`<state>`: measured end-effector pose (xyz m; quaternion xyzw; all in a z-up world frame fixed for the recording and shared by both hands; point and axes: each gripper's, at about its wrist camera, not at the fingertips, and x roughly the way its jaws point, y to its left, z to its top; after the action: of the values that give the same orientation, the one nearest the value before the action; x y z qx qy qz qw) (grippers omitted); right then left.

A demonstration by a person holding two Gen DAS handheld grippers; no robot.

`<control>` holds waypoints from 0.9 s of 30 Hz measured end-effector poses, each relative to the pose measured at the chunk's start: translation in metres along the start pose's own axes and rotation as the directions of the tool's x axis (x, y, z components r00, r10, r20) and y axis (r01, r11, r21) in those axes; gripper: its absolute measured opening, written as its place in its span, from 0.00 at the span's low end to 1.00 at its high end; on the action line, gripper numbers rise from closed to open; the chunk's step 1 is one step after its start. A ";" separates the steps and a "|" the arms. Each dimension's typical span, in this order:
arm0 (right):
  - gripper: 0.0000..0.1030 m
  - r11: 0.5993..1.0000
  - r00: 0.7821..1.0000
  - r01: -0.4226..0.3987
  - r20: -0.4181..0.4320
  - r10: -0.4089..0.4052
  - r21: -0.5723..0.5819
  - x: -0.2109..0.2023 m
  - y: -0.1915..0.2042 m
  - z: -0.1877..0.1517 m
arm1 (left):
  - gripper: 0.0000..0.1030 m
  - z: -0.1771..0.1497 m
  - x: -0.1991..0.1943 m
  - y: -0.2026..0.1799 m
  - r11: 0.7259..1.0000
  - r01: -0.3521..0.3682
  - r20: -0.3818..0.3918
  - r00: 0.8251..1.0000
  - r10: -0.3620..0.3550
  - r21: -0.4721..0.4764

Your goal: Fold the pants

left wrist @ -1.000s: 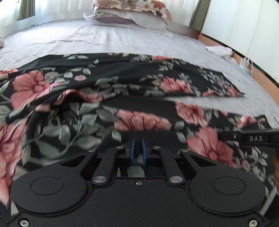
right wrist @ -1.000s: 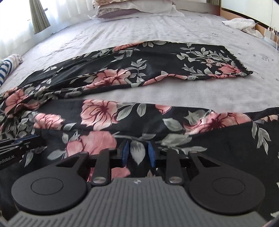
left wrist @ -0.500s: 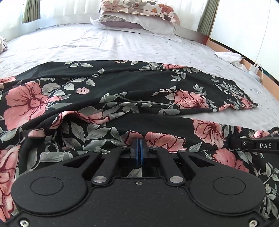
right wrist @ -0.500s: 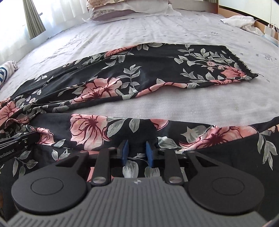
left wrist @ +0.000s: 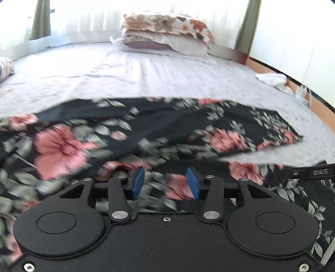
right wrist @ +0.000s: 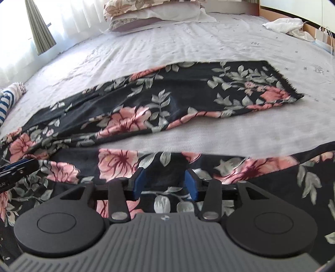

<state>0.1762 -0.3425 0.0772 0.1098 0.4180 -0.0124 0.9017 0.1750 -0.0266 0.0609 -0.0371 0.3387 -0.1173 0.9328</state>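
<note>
The floral pants [right wrist: 146, 108] are spread across the bed [right wrist: 188, 46], well short of the pillows [right wrist: 150, 12] at its head edge. The left tongs [left wrist: 165, 182] and right tongs [right wrist: 165, 181] are held wide apart above the near fabric; nothing is gripped.

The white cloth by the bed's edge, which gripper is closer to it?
The right gripper, probably. The white cloth lies far off to its right; the left gripper sits further left.

Legible text: "DAS", blurred, on the black bar of the right tongs [left wrist: 307, 172] at the right edge of the left wrist view.
</note>
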 end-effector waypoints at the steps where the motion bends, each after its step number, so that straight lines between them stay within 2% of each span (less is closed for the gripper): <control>1: 0.63 1.000 1.000 0.000 0.009 0.000 0.013 -0.005 -0.003 0.005 | 0.53 0.006 -0.005 0.009 1.000 -0.010 0.009 1.000 0.010 -0.014; 3: 0.65 0.999 1.000 -0.007 0.025 0.006 0.051 -0.015 -0.012 0.018 | 0.60 0.018 -0.014 0.030 0.998 -0.042 0.030 0.999 0.043 -0.046; 5: 0.67 0.995 0.999 -0.006 0.039 0.002 0.099 -0.022 -0.024 0.033 | 0.73 0.029 -0.021 0.052 0.993 -0.086 0.048 0.995 0.090 -0.080; 7: 0.69 0.990 0.998 0.012 0.056 -0.020 0.137 -0.027 -0.034 0.047 | 0.83 0.040 -0.026 0.076 0.982 -0.139 0.067 0.987 0.148 -0.124; 9: 0.71 0.981 0.997 0.010 0.069 -0.023 0.192 -0.031 -0.046 0.060 | 0.84 0.047 -0.030 0.100 0.969 -0.170 0.081 0.979 0.186 -0.177; 11: 0.73 0.969 0.996 0.010 0.081 -0.031 0.246 -0.033 -0.058 0.073 | 0.87 0.053 -0.031 0.130 0.952 -0.170 0.097 0.975 0.201 -0.256; 14: 0.74 0.946 0.994 0.003 0.102 -0.038 0.324 -0.032 -0.072 0.088 | 0.87 0.057 -0.028 0.177 0.902 -0.138 0.109 0.974 0.198 -0.410; 16: 0.75 0.929 0.993 -0.014 0.114 -0.030 0.371 -0.029 -0.081 0.094 | 0.87 0.055 -0.021 0.206 0.851 -0.118 0.097 0.976 0.193 -0.512; 20: 0.76 0.901 0.992 -0.037 0.128 -0.021 0.431 -0.018 -0.090 0.101 | 0.85 0.047 -0.004 0.245 0.763 -0.140 0.051 0.974 0.221 -0.631; 22: 0.76 0.893 0.991 -0.036 0.128 -0.024 0.448 -0.011 -0.093 0.104 | 0.81 0.044 0.006 0.259 0.739 -0.149 0.029 0.975 0.221 -0.657; 27: 0.76 0.861 0.992 -0.061 0.125 -0.003 0.506 0.006 -0.099 0.112 | 0.73 0.037 0.031 0.275 0.705 -0.157 0.000 0.976 0.218 -0.692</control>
<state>0.2530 -0.4624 0.1239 0.3490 0.3426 -0.1151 0.8646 0.2751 0.2318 0.0292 -0.3501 0.3216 0.1135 0.8724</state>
